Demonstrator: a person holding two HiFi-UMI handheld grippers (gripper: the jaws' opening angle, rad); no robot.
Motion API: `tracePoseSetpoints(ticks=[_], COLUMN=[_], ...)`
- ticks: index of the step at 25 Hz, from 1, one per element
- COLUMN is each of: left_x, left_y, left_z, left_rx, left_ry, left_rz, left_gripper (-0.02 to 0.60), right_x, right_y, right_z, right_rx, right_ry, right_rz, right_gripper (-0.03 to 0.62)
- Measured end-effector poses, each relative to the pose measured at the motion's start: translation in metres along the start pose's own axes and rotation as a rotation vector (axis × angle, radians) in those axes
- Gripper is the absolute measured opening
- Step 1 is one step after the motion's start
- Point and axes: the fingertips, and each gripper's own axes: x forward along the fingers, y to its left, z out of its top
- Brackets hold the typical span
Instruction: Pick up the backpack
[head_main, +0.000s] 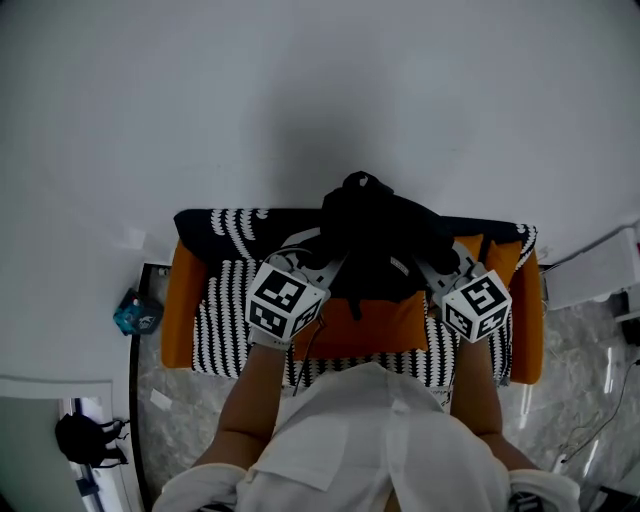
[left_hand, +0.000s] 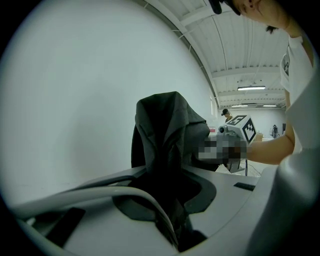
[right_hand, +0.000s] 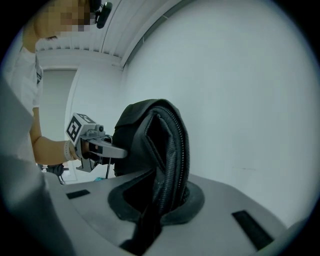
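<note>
Lift step in hand: I've got left gripper (head_main: 327, 263) and right gripper (head_main: 441, 266) fingers clamped on the black backpack (head_main: 375, 228) over the orange armchair (head_main: 184, 300); next needs a tight grip and level hands.

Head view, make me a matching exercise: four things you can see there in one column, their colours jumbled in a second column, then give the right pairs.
Things:
1. backpack
2. cushion
3. throw
4. small object on the floor

Colours:
A. teal
B. orange
C. black
D. black and white stripes

Pairs: 1-C, 2-B, 3-D, 4-A.
</note>
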Motion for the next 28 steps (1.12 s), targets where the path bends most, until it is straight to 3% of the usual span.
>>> tracePoseSetpoints(ticks=[5, 28], left_x=[0.002, 0.003], left_y=[-0.004, -0.01], left_z=[0.015, 0.012], left_rx=[0.019, -0.001], left_ry=[-0.022, -0.021], left_rz=[-0.006, -0.019], left_gripper=[0.101, 0.095], right_x=[-0.009, -0.015], right_y=[-0.004, -0.003], right_z=[0.013, 0.01], right_rx=[-0.013, -0.036], right_ry=[-0.028, -0.042], right_rz=[-0.019, -0.004], right_gripper=[0.044, 0.041])
